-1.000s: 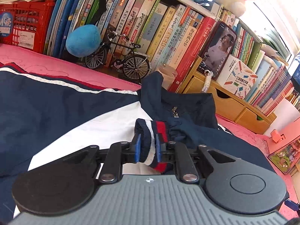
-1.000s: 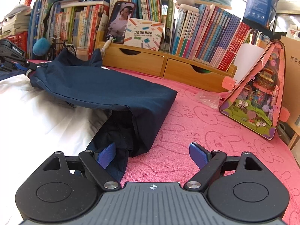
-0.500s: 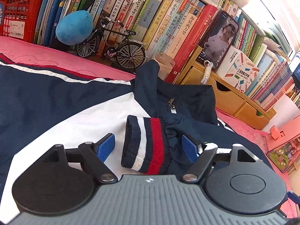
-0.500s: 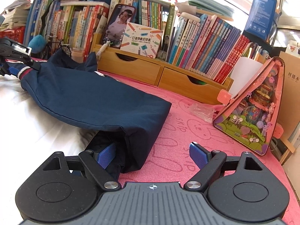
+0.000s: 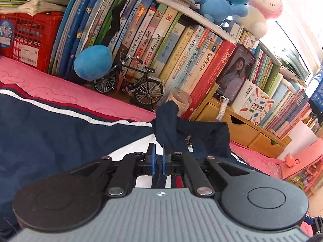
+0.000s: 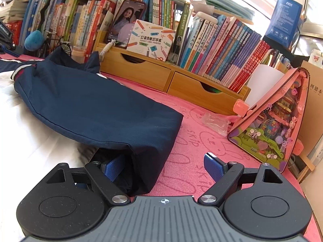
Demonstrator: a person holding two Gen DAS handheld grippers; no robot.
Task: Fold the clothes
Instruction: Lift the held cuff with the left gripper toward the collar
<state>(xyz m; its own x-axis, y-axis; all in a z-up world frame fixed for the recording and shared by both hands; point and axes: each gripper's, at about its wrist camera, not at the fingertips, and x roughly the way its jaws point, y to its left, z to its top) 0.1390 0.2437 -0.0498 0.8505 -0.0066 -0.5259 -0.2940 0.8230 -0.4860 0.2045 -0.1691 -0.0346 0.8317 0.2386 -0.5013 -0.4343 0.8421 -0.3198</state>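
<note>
Now my left gripper (image 5: pixel 158 157) has just closed, nothing clearly pinched, striped cuff (image 5: pixel 167 180) beneath; right gripper (image 6: pixel 161 166) gapes wide over the jacket (image 6: pixel 97 109) fold.

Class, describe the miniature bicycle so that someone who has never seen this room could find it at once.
Start at the long row of upright books along the back of the pink mat. At their foot, just right of a round blue plush ball, stands the miniature bicycle. It is the only black, spoked-wheel metal model there; everything around it is paper or plush.
</note>
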